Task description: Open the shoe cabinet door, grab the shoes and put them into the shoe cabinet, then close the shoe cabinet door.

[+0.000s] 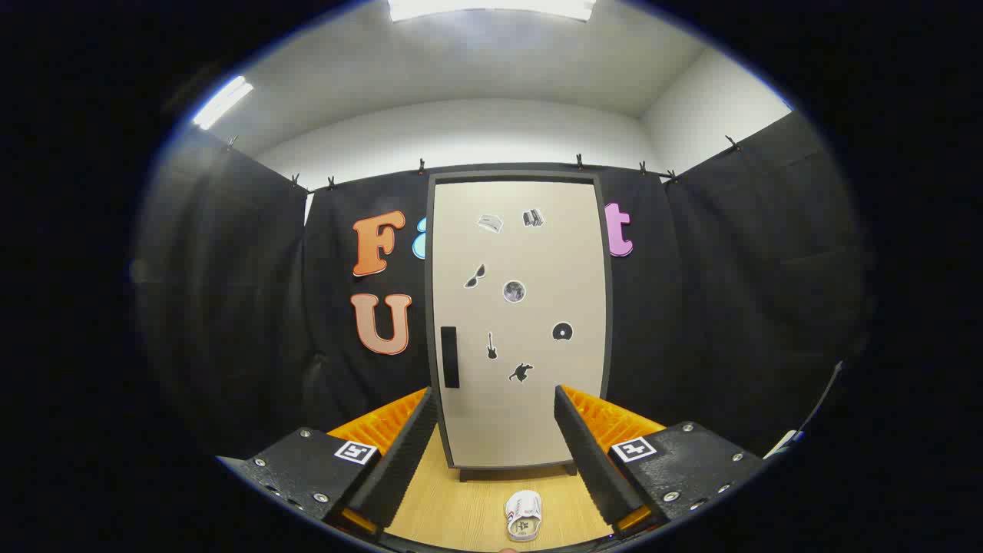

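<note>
Shoe cabinet [519, 322] upright against the black booth wall, door [530, 261] closed. On the door's left side, low down, a dark vertical handle [450, 356]; right of the handle, small stickers [514, 291] scattered across the door. Gripper [495, 403] spread wide, nothing grasped, fingers framing the cabinet's lower part. In front of the cabinet's base, on the wooden floor [461, 507], a white shoe [524, 515], between the fingers.

Standing upright on the wooden floor [461, 507] against the back wall, a shoe cabinet [519, 322] with door [530, 415] closed and handle [450, 357] at its left edge, one shoe [524, 514] lying before it, between the gripper's [495, 415] spread fingers.
</note>
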`<state>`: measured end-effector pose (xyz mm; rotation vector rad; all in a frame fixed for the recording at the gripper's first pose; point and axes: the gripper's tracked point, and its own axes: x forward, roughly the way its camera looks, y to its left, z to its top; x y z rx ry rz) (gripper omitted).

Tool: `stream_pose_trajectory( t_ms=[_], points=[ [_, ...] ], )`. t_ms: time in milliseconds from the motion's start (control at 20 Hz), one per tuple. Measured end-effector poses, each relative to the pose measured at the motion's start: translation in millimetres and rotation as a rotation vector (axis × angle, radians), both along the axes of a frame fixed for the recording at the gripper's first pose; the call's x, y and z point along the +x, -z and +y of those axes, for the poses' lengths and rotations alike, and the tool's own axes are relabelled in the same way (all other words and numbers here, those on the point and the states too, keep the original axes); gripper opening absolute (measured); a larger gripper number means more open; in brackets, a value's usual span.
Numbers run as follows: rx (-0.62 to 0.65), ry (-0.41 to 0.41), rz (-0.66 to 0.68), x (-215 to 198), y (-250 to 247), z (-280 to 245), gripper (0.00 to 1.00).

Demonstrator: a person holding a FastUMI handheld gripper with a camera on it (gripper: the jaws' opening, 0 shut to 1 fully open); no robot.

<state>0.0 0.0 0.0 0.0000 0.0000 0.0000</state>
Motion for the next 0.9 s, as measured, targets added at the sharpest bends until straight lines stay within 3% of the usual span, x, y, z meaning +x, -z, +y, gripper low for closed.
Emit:
stream_pose_trajectory(
  t_ms=[900],
  points=[
    [0.001,-0.006,0.05,7,15,-14,0.96]
  ],
)
